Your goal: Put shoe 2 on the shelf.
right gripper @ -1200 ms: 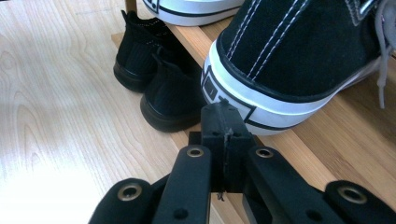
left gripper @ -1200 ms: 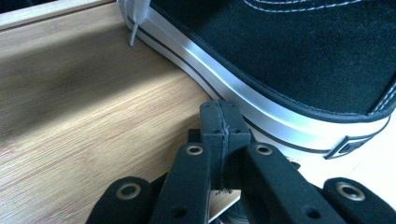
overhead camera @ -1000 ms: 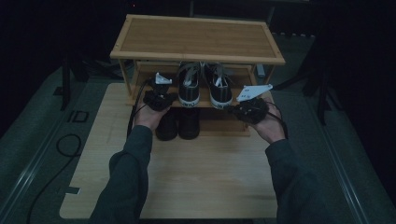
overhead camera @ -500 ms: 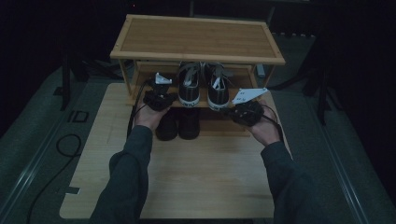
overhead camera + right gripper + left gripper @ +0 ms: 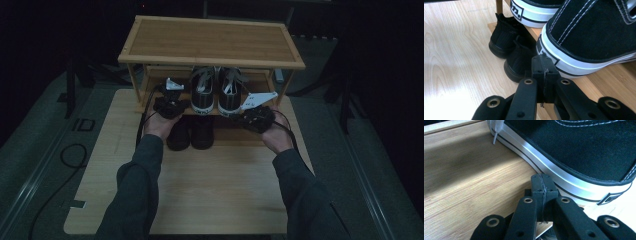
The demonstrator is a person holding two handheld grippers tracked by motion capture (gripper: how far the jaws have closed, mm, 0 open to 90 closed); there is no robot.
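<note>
Both grippers, left [image 5: 170, 100] and right [image 5: 252, 111], closed empty flanking sneakers [image 5: 216, 92] at 12 o'clock; next: open, grab heels

Sneakers [image 5: 215, 92] on rack shelf [image 5: 150, 102]; second pair [image 5: 190, 132] below, on table [image 5: 210, 195].

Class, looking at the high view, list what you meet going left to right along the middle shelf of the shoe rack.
left gripper → left black-and-white sneaker → right black-and-white sneaker → right gripper
</note>
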